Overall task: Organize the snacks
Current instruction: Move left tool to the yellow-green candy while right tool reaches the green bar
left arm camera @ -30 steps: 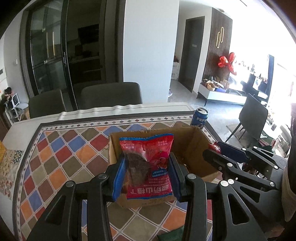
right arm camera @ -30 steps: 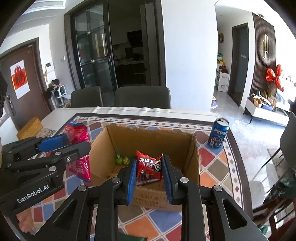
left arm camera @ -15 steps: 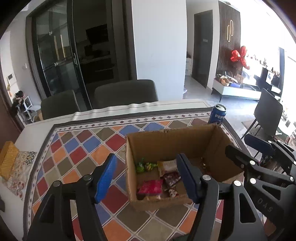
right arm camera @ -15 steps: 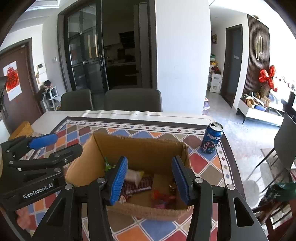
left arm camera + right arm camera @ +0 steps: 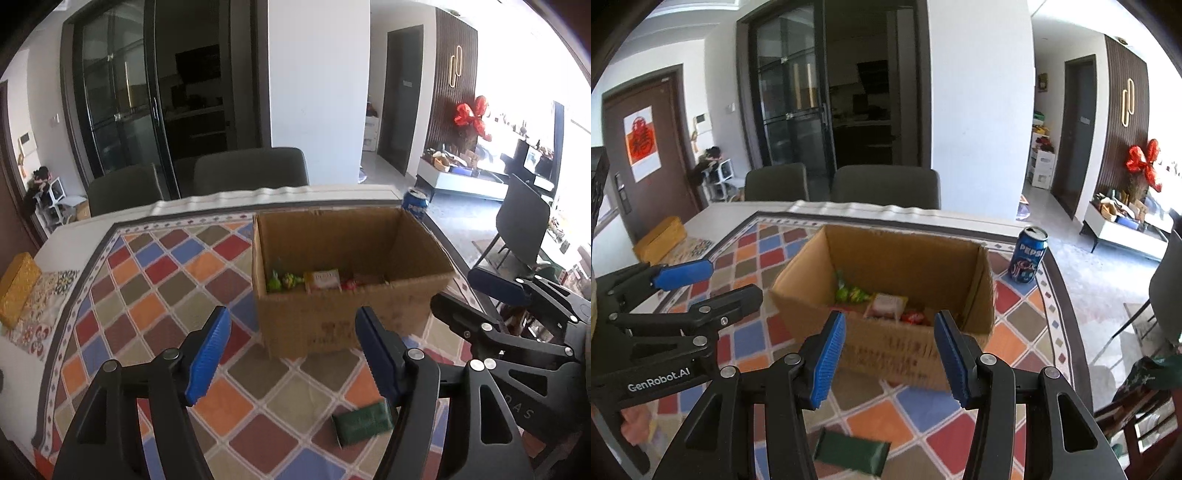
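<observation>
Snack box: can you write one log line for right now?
left tool: open, empty | right tool: open, empty | snack box: holds snacks | green packet: on table

the tabletop [image 5: 731, 218] wears a cloth [image 5: 764, 258] of red, blue, orange and olive diamonds inside a dark border. near its far right corner a blue pepsi can [image 5: 1028, 254] stands upright on that border. at the far left edge lies a yellow box [image 5: 18, 288], with a patterned mat [image 5: 48, 299] just beside it. two dark grey chairs [image 5: 886, 186] are drawn up along the far side. behind them are black-framed glass doors [image 5: 792, 103] and a white pillar [image 5: 979, 110]. a brown door [image 5: 642, 147] on the left carries a red and white poster. a red bow [image 5: 1143, 162] hangs on the slatted wall at right.
</observation>
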`<action>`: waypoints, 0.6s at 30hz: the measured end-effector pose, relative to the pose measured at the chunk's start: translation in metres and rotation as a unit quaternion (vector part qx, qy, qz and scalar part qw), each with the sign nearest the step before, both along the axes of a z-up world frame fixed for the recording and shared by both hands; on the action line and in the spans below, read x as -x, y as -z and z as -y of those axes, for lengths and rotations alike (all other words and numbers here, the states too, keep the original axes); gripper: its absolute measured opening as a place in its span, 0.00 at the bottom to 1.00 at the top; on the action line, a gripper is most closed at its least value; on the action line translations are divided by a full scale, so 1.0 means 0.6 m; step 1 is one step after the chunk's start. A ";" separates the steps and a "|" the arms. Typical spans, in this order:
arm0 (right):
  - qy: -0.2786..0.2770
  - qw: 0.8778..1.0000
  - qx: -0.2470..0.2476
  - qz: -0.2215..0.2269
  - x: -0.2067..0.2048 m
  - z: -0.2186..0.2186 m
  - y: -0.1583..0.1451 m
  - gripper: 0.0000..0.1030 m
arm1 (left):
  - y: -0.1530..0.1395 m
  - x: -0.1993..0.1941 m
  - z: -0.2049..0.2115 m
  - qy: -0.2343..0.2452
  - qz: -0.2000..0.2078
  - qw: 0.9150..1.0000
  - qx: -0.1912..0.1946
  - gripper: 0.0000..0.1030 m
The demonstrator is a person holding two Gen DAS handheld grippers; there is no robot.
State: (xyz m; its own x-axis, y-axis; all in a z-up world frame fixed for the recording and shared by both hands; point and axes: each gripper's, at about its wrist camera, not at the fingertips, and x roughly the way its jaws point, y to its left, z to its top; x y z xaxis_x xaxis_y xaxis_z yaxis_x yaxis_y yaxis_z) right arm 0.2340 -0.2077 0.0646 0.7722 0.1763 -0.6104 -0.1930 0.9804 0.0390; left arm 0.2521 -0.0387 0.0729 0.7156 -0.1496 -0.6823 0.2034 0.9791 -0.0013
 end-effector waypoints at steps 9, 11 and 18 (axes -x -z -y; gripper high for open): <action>-0.026 0.999 -0.001 -0.023 0.068 -0.011 0.032 0.49 | 0.034 0.077 -0.008 0.003 -0.025 1.000 0.004 0.67; -0.028 0.999 -0.002 -0.031 0.079 -0.010 0.041 0.49 | 0.047 0.094 -0.008 0.004 -0.034 0.999 0.004 0.67; -0.032 0.997 -0.002 -0.066 0.110 -0.006 0.084 0.49 | 0.088 0.132 -0.002 0.015 -0.072 0.997 0.003 0.67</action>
